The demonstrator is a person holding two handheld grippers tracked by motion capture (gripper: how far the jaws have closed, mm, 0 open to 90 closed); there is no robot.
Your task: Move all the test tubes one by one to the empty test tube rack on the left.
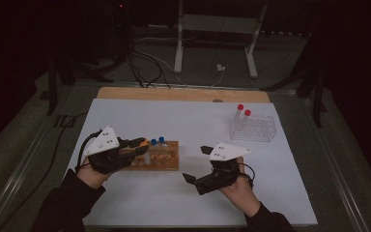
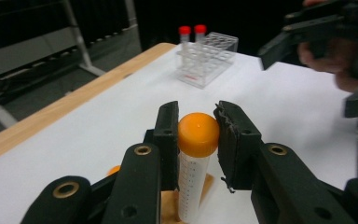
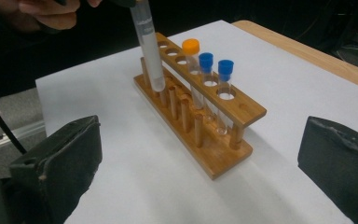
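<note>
The left tool (image 2: pixel 196 135) is gripping an orange-capped test tube (image 2: pixel 193 172), its two black jaws pressing on the cap from either side. In the right gripper view this tube (image 3: pixel 148 46) is hanging upright with its rounded bottom just above the near end of the wooden tube rack (image 3: pixel 200 116), clear of the holes. The tube is showing a clear plastic wall with printed graduation marks and a whitish look inside; its cap is smooth, domed and bright orange.

The right tool (image 1: pixel 204 164) is resting wide, with nothing between its jaws, at about 5 o'clock on the worktop (image 1: pixel 193 121), just right of the rack. In the high view the wooden rack (image 1: pixel 162 157) is sitting at about 8 o'clock, holding another orange-capped tube (image 3: pixel 192 60) and two blue-capped tubes (image 3: pixel 214 79) side by side in its far row. A clear plastic rack (image 1: pixel 252 128) with two red-capped tubes (image 1: pixel 244 112) is standing at 2 o'clock, well apart from both tools.

Open white surface is lying across the middle of the worktop between the two racks, and along the near edge at 6 o'clock. The wooden border (image 1: pixel 174 93) is showing along the far edge at 12 o'clock.
</note>
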